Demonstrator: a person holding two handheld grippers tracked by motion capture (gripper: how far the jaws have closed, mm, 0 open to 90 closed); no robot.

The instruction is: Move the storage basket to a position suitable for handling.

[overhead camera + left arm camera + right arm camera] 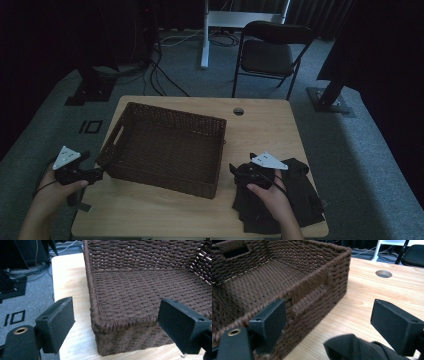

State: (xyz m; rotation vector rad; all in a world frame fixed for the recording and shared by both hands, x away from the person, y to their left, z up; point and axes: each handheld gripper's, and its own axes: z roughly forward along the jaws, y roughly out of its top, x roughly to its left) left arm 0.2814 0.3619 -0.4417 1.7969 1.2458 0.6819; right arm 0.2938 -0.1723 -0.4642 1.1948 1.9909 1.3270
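A dark brown wicker basket [165,177] stands empty on the left half of the wooden table [260,130]. My left gripper [99,173] is at its near left corner, open, and in the left gripper view the jaws straddle that corner [96,322] without touching it. My right gripper [233,171] is open just right of the basket's near right corner [334,287]. It hovers over a crumpled black cloth [295,200] lying at the table's near right. A fold of that cloth [354,347] rises between the right jaws, which are not closed on it.
A round cable hole [238,111] sits near the table's far edge. Behind the table are a black folding chair [270,50], a white desk leg [204,40], and cables [155,75] on the grey carpet. Dark stands flank the table on both sides.
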